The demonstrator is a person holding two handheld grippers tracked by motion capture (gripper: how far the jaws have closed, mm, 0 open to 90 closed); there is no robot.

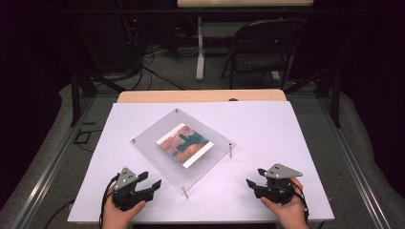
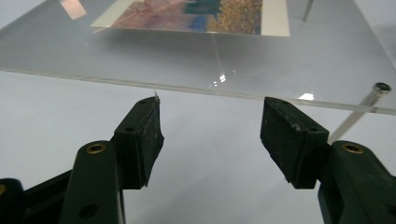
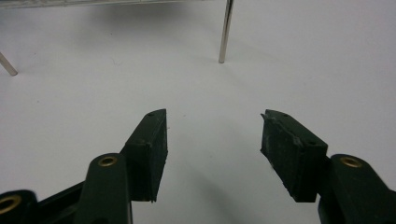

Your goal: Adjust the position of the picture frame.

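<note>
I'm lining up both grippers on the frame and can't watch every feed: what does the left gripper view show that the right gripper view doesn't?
Left gripper view: the clear acrylic panel from just below its near edge, the colourful print on it, and the open left gripper empty.

Right gripper view: a metal standoff leg upright on the white tabletop, and the open right gripper empty, well short of the leg.

Both: black jaws apart, white tabletop, part of the raised frame.

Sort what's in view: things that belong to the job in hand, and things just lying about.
Belongs to the job:
clear acrylic frame on metal legs
colourful picture in it
left gripper, open
right gripper, open

Just about:
folding chair
floor cables
</note>
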